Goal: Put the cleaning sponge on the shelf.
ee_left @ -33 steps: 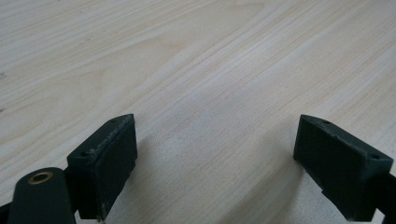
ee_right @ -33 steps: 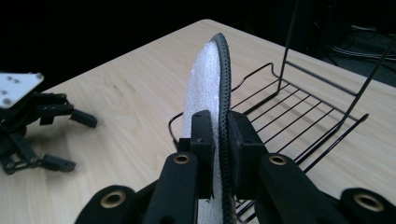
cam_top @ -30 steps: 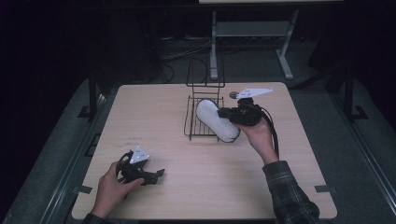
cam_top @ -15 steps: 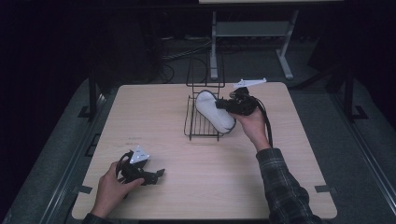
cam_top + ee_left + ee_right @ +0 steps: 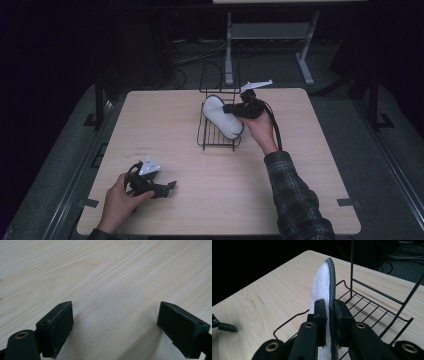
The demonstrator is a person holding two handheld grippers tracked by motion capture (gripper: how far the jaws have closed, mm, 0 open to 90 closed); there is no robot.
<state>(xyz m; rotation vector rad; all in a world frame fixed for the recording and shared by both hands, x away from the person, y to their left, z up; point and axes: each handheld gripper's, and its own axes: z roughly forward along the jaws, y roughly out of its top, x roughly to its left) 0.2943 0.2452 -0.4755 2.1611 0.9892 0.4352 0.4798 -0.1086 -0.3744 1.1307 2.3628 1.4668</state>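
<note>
Pale wood-grain laminate covers the table (image 5: pixel 165 125), which stands in a dark room with a metal stand and loose cables on the floor behind it. At its far middle, the right gripper (image 5: pixel 235 108) has its jaws nearly closed, pinching a flat white insole-shaped pad (image 5: pixel 221 119); in the right gripper view the two black pads press on either side of the pad (image 5: pixel 322 287), gripping it edge-on near one end. That pad is an elongated oval, white and foamy in texture on its broad face, with a thin dark ribbed rim running along its edge. It is held standing on its edge rather than lying flat, and in the high view its long axis runs from the far left toward the near right, with its far end rounded. It sits over a black wire rack (image 5: pixel 216 139), whose floor is made of thin parallel rods with a low rail at the front and tall upright rods at the back. Whether the pad touches the wires cannot be told. Well apart, near the front left corner, the left gripper (image 5: pixel 170 186) lies low over bare wood with its jaws spread wide and nothing between them, the blocky black pads (image 5: pixel 58 325) showing scuffed edges.
</note>
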